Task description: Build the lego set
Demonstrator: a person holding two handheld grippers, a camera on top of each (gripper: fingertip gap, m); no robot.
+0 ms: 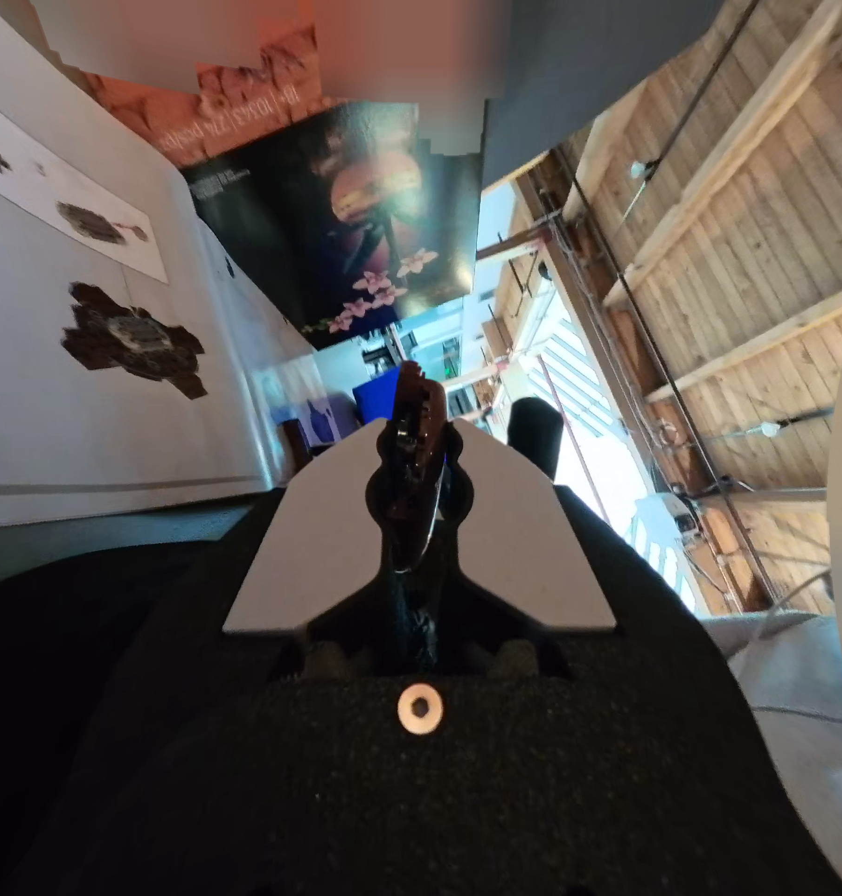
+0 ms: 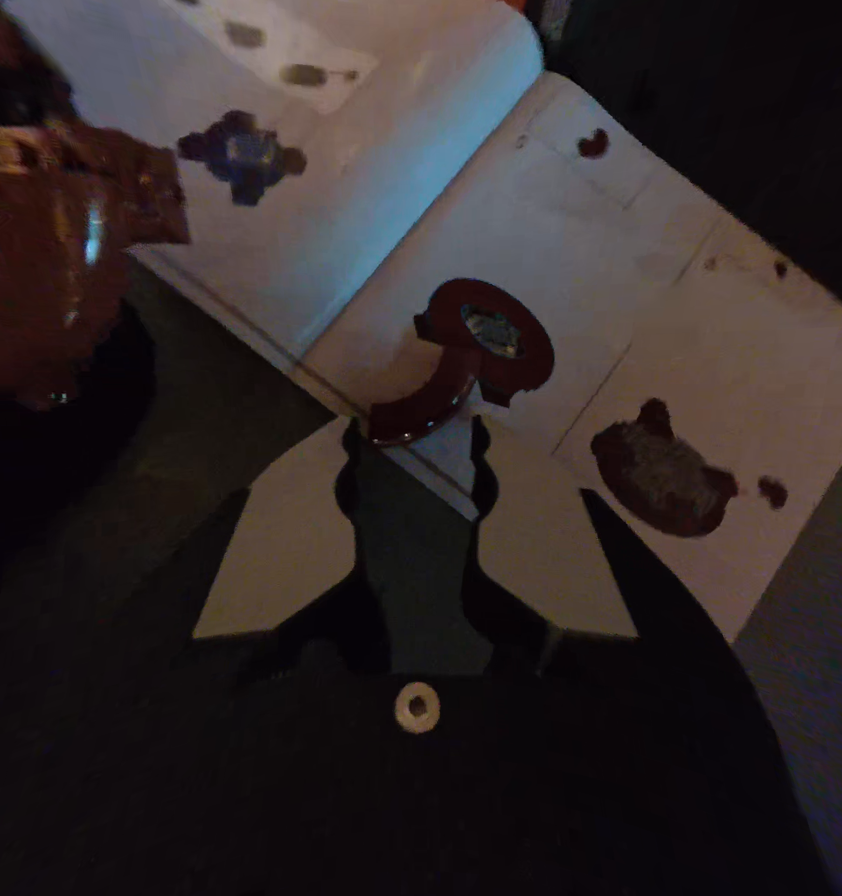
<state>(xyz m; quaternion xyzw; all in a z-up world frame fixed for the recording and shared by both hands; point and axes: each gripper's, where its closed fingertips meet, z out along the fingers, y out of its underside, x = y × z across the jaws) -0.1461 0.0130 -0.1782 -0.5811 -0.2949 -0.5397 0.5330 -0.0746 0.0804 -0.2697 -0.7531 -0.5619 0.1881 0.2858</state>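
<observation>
**Fig. Two hand-held tongs, one instant, both wrist views.**

(a) Left tongs (image 1: 419, 422): clamped on a dark brown toothed assembly (image 1: 416, 436), apparently of small building bricks. It is held edge-on, w/ both grey fingers (image 1: 331, 509) closed against its flat sides. Its notched top stands clear above the tips. The view is tilted up toward a wooden ceiling (image 1: 700, 242) and a dark poster w/ pink flowers (image 1: 351, 218). A black rounded object (image 1: 535, 431) stands just right of the tips; what it is cannot be told.

(b) Right tongs (image 2: 419, 431): apart, pointed down at an open booklet (image 2: 554, 218) lying on the dark tabletop (image 2: 215, 363). The tabletop's edges are out of view, so the booklet's place on it can't be fixed. A curved dark red-brown piece (image 2: 409, 417) w/ a shiny rim sits at the very tips, over the booklet's near edge approx. where its centre fold meets that edge. One end is at the left finger and the other just ahead of the right one. No clamping shows, and contact on either side can't be settled in this dim, blurred view. The brown assembly appears again toward the upper left (image 2: 60, 242), well apart from the curved piece.

(c) Handling note (judgement): the assembly looks stud-jointed, so an even squeeze on its flat faces would limit twisting or splitting. The curved piece is thin and arc-shaped, and would likely pivot if pinched off-centre. Pads square across its width, i.e. both ends inside the tips, should hold it better.
</observation>
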